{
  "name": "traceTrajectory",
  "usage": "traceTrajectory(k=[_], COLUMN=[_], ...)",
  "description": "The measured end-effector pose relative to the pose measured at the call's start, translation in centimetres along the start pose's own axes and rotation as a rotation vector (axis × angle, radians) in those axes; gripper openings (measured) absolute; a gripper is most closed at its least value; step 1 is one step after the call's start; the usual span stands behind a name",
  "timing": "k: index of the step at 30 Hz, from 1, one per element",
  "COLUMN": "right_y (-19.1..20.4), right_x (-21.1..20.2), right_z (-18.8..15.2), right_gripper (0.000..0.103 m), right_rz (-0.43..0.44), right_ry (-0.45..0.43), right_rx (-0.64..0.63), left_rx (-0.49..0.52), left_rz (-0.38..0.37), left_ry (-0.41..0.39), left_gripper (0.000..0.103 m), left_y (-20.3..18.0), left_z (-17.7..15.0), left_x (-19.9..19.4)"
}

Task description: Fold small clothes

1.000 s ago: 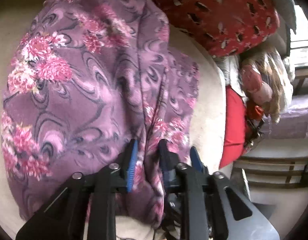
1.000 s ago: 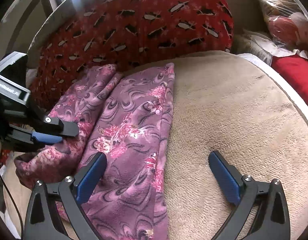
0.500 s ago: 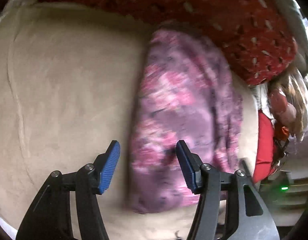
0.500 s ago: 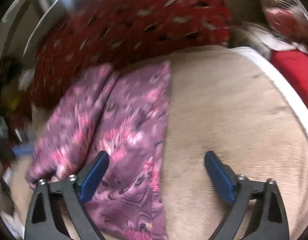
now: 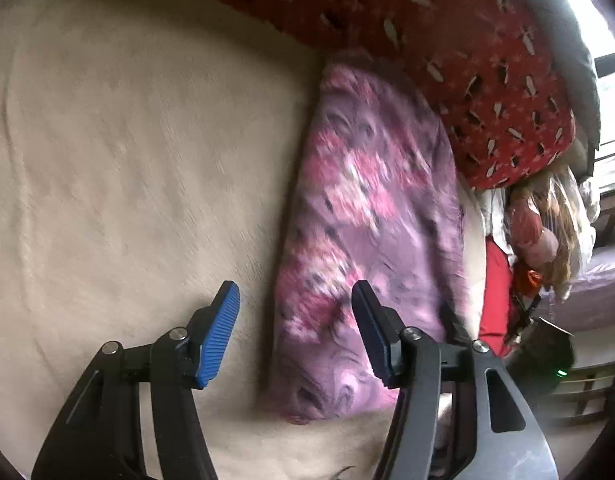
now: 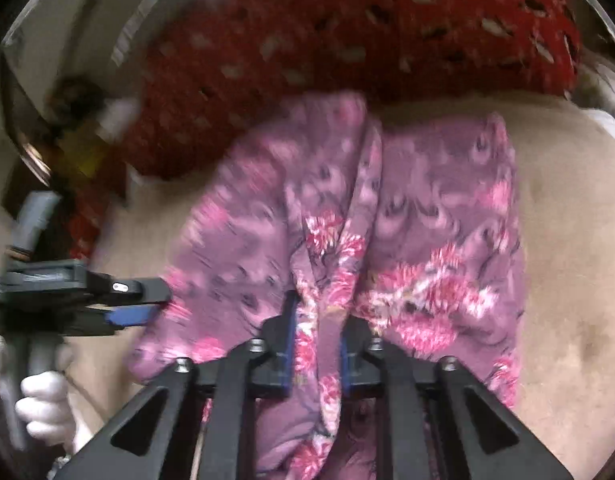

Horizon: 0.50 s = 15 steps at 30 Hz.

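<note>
Now the right hand-held gripper [image 6: 315, 344] is clamped on a raised ridge of the garment [image 6: 407, 240]; a second ago it hung apart above it. The left hand-held gripper [image 5: 295, 332], which pinched the cloth before, stands apart at the garment's 9 o'clock edge. The garment lies half-folded on the beige blanket [image 5: 127, 160], the red pillow [image 5: 447, 40] at 12 o'clock. Probably the next fold starts now.

The left wrist view looks forward and down past the left tongs [image 5: 295, 332], close over the beige bed [image 5: 127, 160], toward the red patterned pillow [image 5: 467, 60] at its far edge. The right wrist view sits nearer still, behind the right tongs [image 6: 317, 348], facing that same pillow. Both share the floral garment [image 5: 367, 220] and the bed.
</note>
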State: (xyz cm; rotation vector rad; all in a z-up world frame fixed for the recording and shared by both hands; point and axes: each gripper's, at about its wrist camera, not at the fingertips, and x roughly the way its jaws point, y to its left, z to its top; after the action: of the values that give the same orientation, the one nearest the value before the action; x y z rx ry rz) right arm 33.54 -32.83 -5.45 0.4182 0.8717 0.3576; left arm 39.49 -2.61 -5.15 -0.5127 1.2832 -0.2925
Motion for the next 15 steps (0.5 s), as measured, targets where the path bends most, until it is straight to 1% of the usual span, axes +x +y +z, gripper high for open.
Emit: traceTrajectory(k=[2,5,6,8,9,10,12,13,14,15], right_y=[-0.6,-2.3,-3.3,-5.9,-6.8,-7.3,-7.4,-7.3,-7.3,-7.5], right_x=[-2.7,-6.1,-6.4,-4.8,-4.0,-3.6,-4.6,-5.3,-6.4,-6.9], right_z=[0.1,-0.7,-1.1,-2.5,-3.1,-3.6,-3.2,-2.7,-1.7,-0.8], right_gripper=[0.011,0.011,0.011,0.012,0.017,0.019,0.025,0.026,0.027,0.035], right_rz=[0.057,0.027,0.008,-0.069,-0.092,-0.086,-0.066,-0.069,-0.064,-0.050], right_ry=[-0.066,-0.141,-0.135,-0.027,0.030,0.048,0.028,0.004,-0.060,-0.105], right_rx=[0.018,0.014,0.027,0.084,0.099,0.107,0.122,0.128,0.144,0.168], left_rx=[0.021,0.048,0.052,0.064,0.091,0.121,0.155,0.154,0.141,0.126], left_rz=[0.019,0.034,0.038,0.061,0.089,0.102,0.105,0.100,0.088,0.075], left_ry=[-0.005,0.025,0.043,0.072,0.056,0.047,0.039,0.034,0.024,0.016], left_gripper=[0.057,0.057,0.057,0.057,0.057,0.057,0.057,0.057,0.057,0.057], left_y=[-0.3,-1.4,-1.7,-2.4,-3.0,-3.5,-4.1,-4.2,-4.3,-4.4], left_z=[0.0,-0.6,-1.0,-1.6,-1.9,-2.0,-1.7,-1.4,-0.8,-0.2], left_x=[0.0,1.7,2.5,4.0,4.1,3.9,3.5,3.2,2.9,2.7])
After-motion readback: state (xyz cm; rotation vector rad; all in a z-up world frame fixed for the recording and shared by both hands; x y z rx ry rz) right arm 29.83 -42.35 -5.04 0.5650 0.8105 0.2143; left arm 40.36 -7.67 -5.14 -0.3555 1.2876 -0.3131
